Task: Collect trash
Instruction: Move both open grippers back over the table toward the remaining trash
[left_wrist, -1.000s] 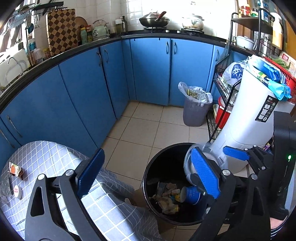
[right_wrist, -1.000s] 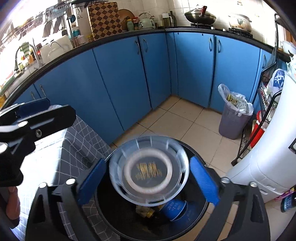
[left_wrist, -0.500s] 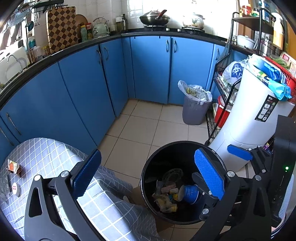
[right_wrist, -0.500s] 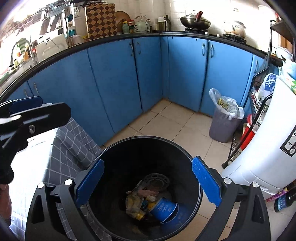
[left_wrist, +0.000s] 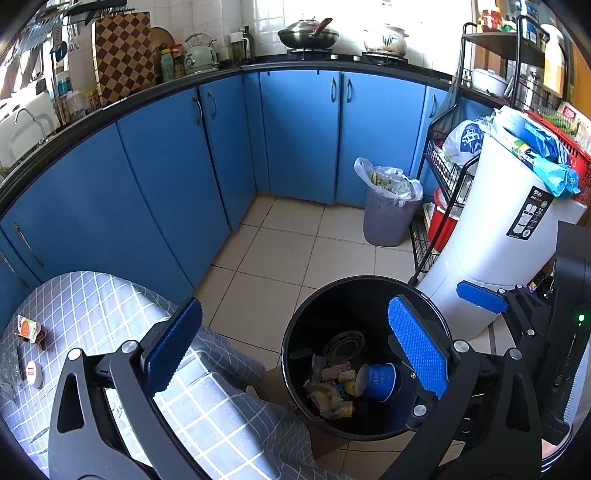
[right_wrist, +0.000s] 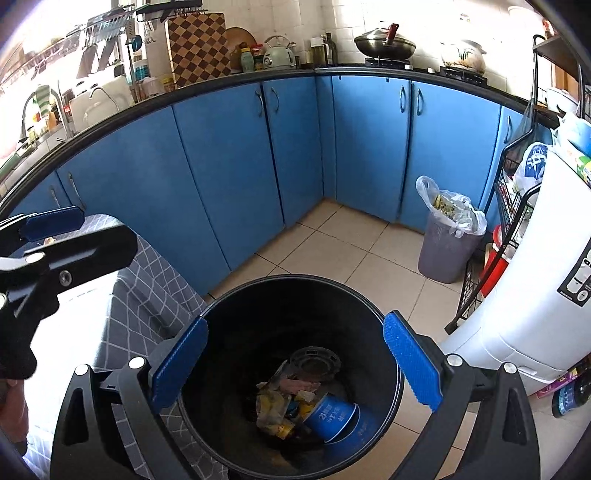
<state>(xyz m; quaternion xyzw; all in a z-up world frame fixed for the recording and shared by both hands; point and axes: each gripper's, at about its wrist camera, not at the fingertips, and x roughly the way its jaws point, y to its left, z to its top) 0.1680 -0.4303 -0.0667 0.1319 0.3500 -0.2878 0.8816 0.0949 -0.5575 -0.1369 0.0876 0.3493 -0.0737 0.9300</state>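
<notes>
we see bright daylight blowing out the wall tiles (left_wrist: 424, 22) at upper right, the black bin's (right_wrist: 295, 295) inside staying dim, sharp focus, and strong fisheye bending with dark corners.

We stand in a kitchen where blue cabinet doors (left_wrist: 177, 177) curve beneath a black countertop (right_wrist: 207, 88). White wall tiles (left_wrist: 266, 18) rise behind a checkered cutting board (right_wrist: 197, 46), a pale kettle (left_wrist: 199, 57), a wok (right_wrist: 384, 44) and a lidded pot (left_wrist: 384, 40). Beige floor tiles (left_wrist: 280, 254) spread below us. We see a grey lined bin (right_wrist: 445, 247) near the corner, beside a black wire rack (left_wrist: 443, 170) and a tall white appliance (left_wrist: 506, 236). Bright daylight washes the sink side (right_wrist: 44, 96).
</notes>
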